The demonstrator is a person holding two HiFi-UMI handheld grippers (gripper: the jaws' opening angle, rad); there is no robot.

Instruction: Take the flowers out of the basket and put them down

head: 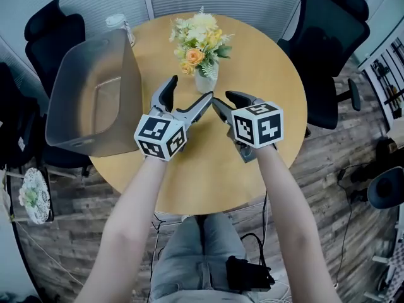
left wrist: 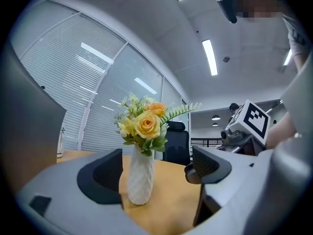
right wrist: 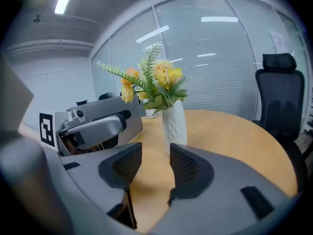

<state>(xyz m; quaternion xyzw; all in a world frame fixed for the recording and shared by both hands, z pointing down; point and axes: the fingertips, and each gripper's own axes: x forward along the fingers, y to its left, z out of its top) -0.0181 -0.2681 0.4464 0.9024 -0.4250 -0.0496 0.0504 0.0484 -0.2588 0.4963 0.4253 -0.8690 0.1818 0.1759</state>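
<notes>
Left gripper (head: 191,88) and right gripper (head: 222,98) are recorded released, jaws apart and empty, just short of the white ribbed ceramic vase (head: 206,79), neither clearly nearer. The vase of yellow and orange flowers (head: 199,43) is found upright, long axis vertical, on the round wooden table (head: 271,74), straight ahead of both tools. The translucent grey plastic basket (head: 95,93) is noted left of the vase; no readable writing is seen.

Head cam's up high, looking steeply down on the round bench (head: 265,74). The two claw cams ride low near bench level, each peering out along its own jaws from close in. All three share the vase of flowers (head: 202,59). The cam on the left claw (head: 190,88) also catches the right claw (head: 221,98), and vice versa.
</notes>
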